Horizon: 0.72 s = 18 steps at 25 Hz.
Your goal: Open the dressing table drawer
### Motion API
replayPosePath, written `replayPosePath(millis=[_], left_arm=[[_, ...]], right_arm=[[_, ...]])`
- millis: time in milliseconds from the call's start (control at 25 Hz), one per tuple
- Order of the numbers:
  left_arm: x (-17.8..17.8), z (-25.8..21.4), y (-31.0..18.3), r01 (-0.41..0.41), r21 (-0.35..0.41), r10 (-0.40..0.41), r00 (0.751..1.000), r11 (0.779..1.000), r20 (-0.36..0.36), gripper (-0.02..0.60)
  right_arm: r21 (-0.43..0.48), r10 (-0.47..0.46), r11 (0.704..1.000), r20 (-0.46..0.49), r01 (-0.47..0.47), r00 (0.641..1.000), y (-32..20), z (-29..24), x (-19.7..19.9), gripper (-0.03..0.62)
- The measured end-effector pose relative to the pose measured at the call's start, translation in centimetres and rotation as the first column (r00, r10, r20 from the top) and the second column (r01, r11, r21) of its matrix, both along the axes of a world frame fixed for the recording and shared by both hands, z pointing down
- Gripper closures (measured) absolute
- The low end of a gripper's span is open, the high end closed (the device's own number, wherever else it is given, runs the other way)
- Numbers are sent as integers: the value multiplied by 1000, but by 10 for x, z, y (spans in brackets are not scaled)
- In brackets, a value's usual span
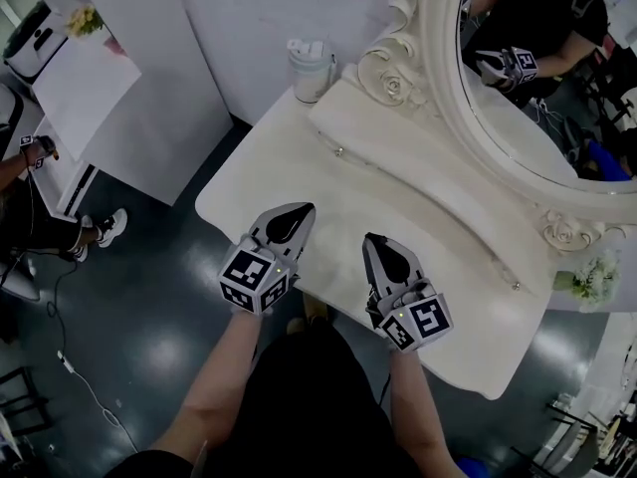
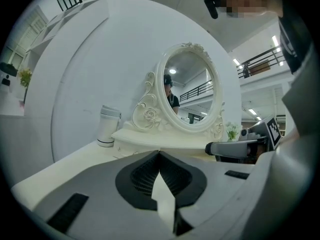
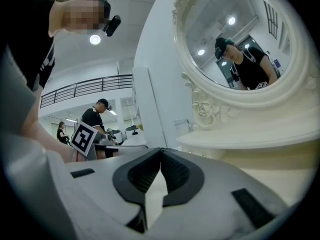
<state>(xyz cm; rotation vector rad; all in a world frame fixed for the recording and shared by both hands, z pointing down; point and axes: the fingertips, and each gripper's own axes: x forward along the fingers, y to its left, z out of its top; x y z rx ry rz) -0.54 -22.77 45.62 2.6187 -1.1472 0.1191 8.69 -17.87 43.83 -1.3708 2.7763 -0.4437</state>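
A cream dressing table carries an oval mirror on a raised drawer unit. The unit's front has small metal knobs, and its drawers sit closed. My left gripper hovers over the tabletop near the front edge, shut and empty, its tip aimed at the drawer front. My right gripper hangs beside it, also shut with nothing held; its tip points at the unit under the mirror. Both stand short of the knobs.
A white lidded cup stands at the table's back left corner. A small flower bunch sits at the right end. White partition panels rise to the left, and a person sits on the floor beyond them.
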Motion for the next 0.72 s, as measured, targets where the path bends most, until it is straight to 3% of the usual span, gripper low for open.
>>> replayPosePath(millis=[440, 640, 720], left_arm=[[23, 22, -61, -25, -27, 26, 999, 999, 22, 535], [34, 38, -87, -35, -64, 37, 999, 997, 38, 457], [39, 44, -96, -39, -69, 43, 997, 997, 59, 457]], right_arm=[[-35, -1, 999, 21, 2, 1000, -58, 24, -2, 588], [-50, 4, 999, 38, -2, 999, -75, 33, -2, 588], [-60, 12, 998, 43, -10, 999, -79, 38, 0, 588]])
